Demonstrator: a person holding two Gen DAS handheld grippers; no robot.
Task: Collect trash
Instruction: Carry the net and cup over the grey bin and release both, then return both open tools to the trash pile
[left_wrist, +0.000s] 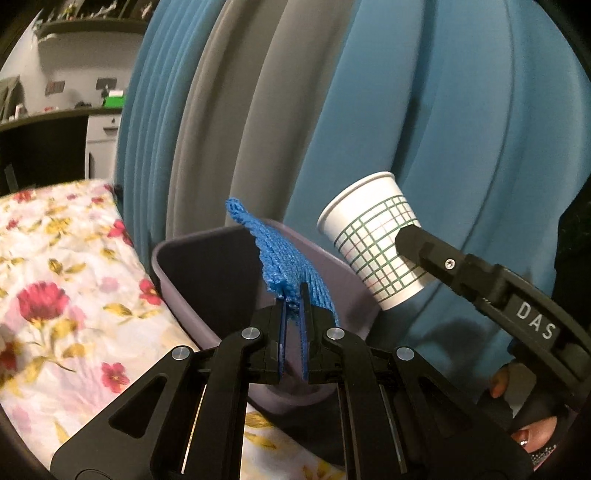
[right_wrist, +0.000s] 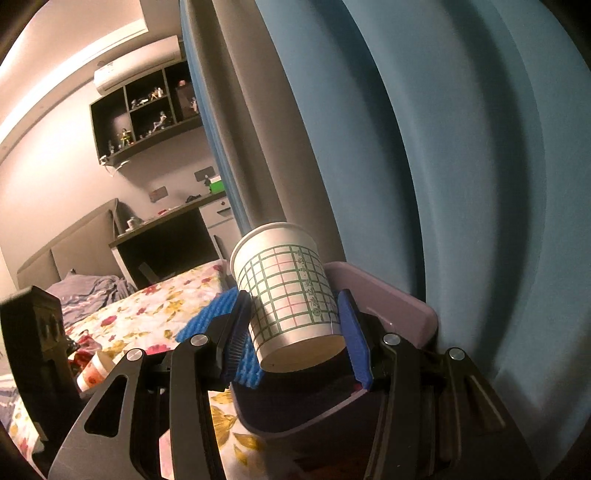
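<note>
While both cameras face the same curtain and bin, each shows things that the other misses.

Left gripper: the left gripper (left_wrist: 293, 295) is clenched on a piece of blue mesh foam (left_wrist: 284, 254), which stands up from between its pads and leans over the bin.

Right gripper: the right gripper (right_wrist: 295, 325) grasps a white paper cup (right_wrist: 286, 295) with a green grid print, one blue pad on each side of the cup's wall; the cup tilts, its closed base toward the camera.

Bin: a lilac bin (left_wrist: 173, 258) with a dark inside stands on the floral bedsheet (left_wrist: 62, 280), against the blue and grey curtain (left_wrist: 443, 110). Both held pieces hang over it or just at its rim.

Left view only: the cup (left_wrist: 373, 240) from the side, its open mouth tipped up and to the left, one black finger of the other gripper across its wall; part of a hand (left_wrist: 517, 398) at the lower right.

Right view only: printed characters down the cup; the mesh foam (right_wrist: 218, 314) as a blue strip behind the left finger; a second small cup (right_wrist: 94, 373) lying on the bed at the lower left; a wall shelf (right_wrist: 144, 110) with figurines, an air conditioner (right_wrist: 136, 62), a desk (right_wrist: 166, 229) and rumpled grey bedding (right_wrist: 88, 291).
</note>
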